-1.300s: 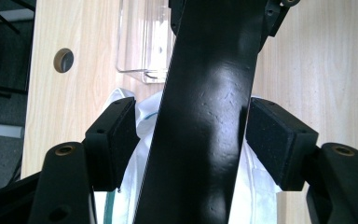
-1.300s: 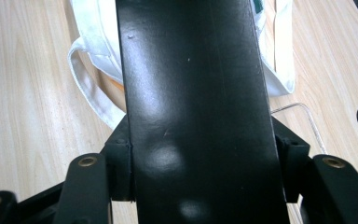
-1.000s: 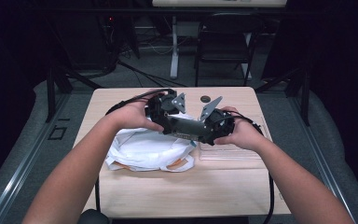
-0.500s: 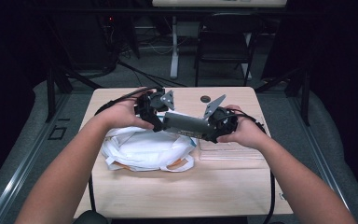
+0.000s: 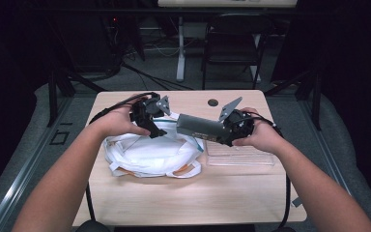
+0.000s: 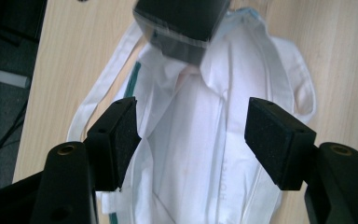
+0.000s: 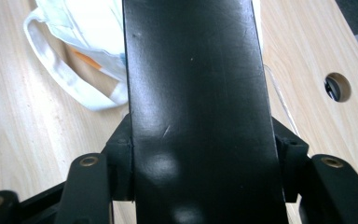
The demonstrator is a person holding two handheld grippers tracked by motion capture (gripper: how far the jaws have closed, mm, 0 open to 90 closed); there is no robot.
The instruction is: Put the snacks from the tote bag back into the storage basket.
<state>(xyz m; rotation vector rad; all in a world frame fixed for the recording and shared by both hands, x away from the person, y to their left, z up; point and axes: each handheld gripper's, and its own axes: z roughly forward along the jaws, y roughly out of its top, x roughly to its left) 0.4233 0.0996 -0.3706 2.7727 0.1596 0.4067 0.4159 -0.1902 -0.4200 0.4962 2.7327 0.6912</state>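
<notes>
While the right gripper (image 5: 224, 129) clamps a dark box (image 5: 200, 127), the left gripper (image 5: 150, 126) has pulled away from it over the white bag (image 5: 149, 153).

Left to right: left hand (image 5: 121, 121) has shifted leftward and a little down since a second ago, when both grippers sat close together at the box; now the left gripper's jaws stand apart with nothing between them, above the bag's open mouth (image 6: 191, 154), box end (image 6: 182, 23) just past them. The bag lies crumpled on the table (image 5: 222, 198), roughly where it was. Box stays level in the air between the hands, right pads pressing its sides (image 7: 191, 93). Right hand (image 5: 261, 137) barely moved. Clear tray (image 5: 241, 157) rests under it.
</notes>
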